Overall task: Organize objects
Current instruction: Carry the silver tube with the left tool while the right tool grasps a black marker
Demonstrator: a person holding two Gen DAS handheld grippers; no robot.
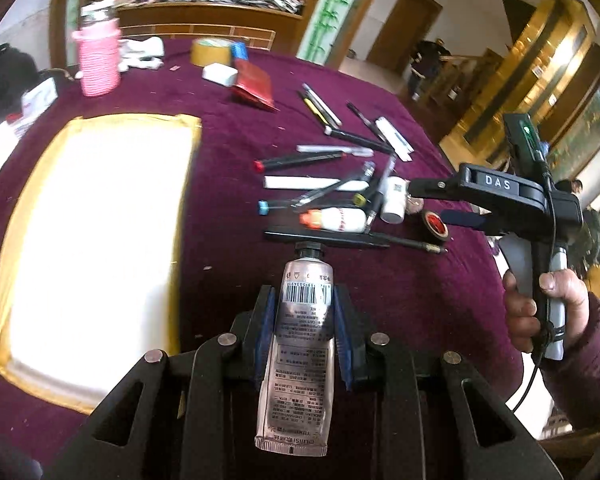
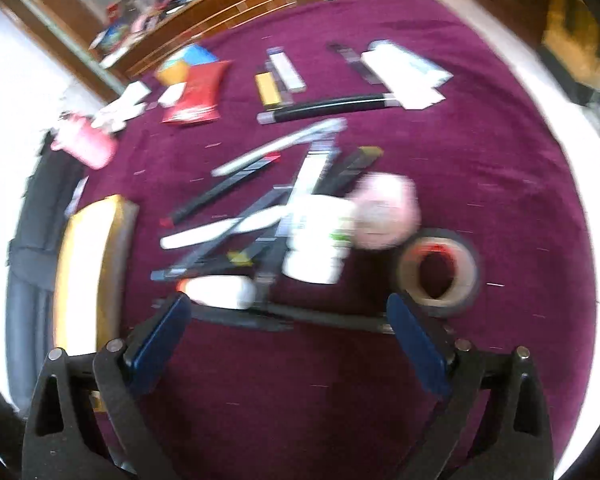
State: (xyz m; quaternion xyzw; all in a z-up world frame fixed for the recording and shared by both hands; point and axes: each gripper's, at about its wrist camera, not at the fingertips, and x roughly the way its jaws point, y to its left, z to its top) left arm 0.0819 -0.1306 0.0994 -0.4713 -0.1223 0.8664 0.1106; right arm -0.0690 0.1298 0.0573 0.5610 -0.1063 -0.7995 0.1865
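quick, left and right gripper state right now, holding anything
left gripper: shut on the silver tube, cap pointing away.
right gripper: open wide, nothing between its pads, above the pile of pens.

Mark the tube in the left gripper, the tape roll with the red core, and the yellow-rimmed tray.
tube (image 1: 300,320): left wrist view, on its printed body between the pads.
tape roll (image 2: 438,270): right wrist view, on its side wall.
tray (image 1: 186,184): left wrist view, on its yellow right rim.

Maroon-clothed table (image 1: 228,128) with yellow-rimmed tray (image 1: 92,248), scattered pens (image 1: 324,184), tape roll (image 1: 436,226), pink-sleeved bottle (image 1: 98,60).
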